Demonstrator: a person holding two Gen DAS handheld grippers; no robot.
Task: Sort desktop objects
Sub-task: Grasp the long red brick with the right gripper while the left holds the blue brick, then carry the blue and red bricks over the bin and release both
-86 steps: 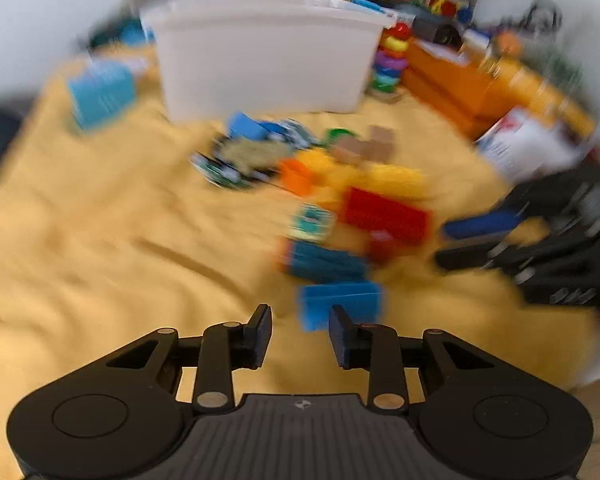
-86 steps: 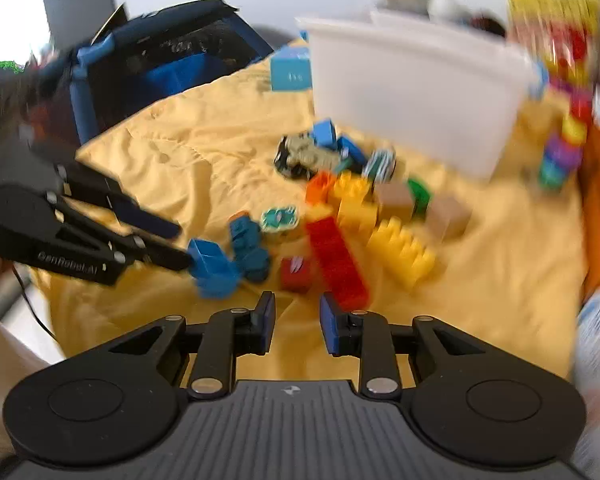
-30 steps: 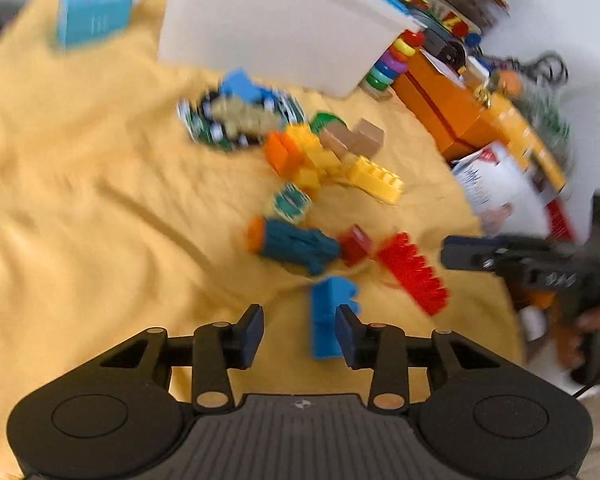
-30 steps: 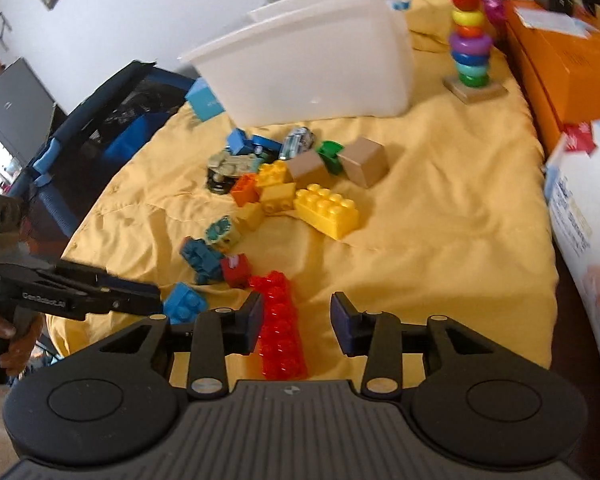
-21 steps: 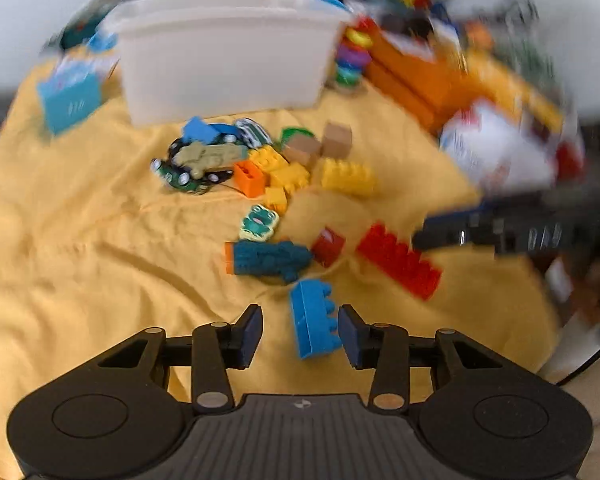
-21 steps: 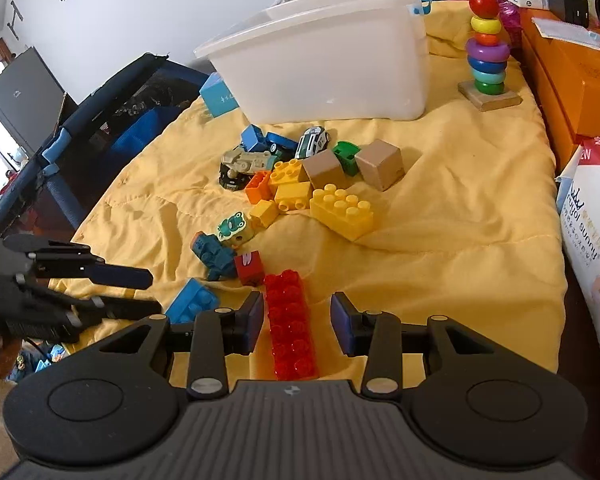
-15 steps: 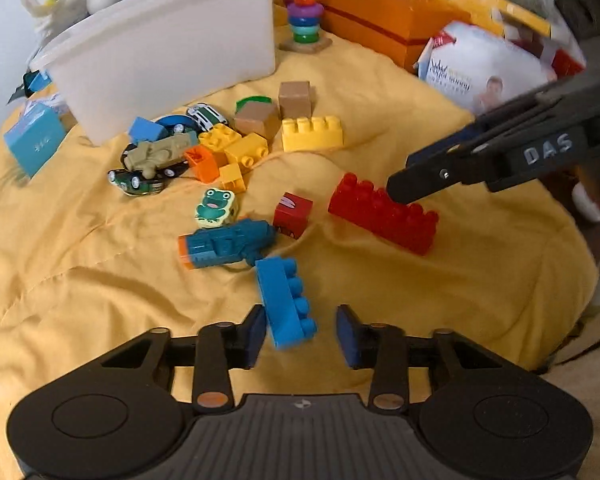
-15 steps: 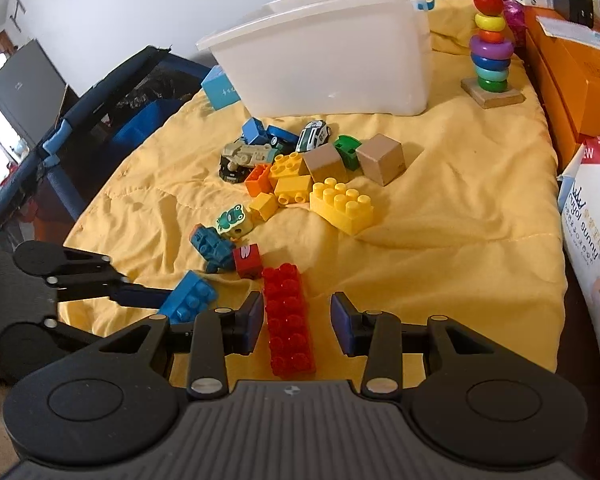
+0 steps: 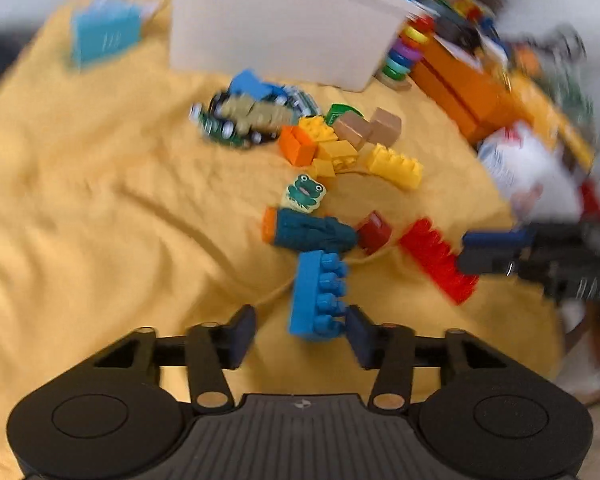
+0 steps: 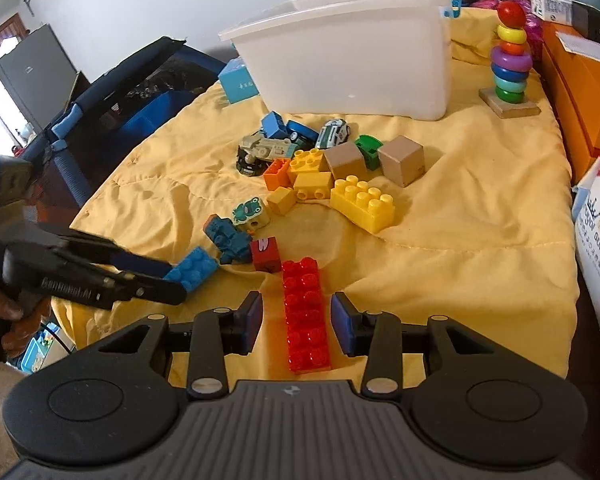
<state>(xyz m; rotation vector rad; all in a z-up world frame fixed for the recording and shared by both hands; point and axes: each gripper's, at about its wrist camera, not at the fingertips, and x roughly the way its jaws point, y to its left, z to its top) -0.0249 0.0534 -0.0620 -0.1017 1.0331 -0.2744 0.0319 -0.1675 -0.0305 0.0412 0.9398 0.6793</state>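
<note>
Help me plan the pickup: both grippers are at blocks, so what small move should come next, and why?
Probably close the right gripper on the long red block: its open fingers already straddle the block lengthwise on the yellow cloth. The left gripper likewise brackets the blue block, though that view is blurred.

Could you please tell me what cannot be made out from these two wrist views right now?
- Inside of the white bin: both views show only its outer wall.
- Toy cars, left wrist view: smeared by motion blur.
- Print on the white package, right wrist view: cut off by the frame edge.
- Person's hand: mostly behind the left gripper.
</note>
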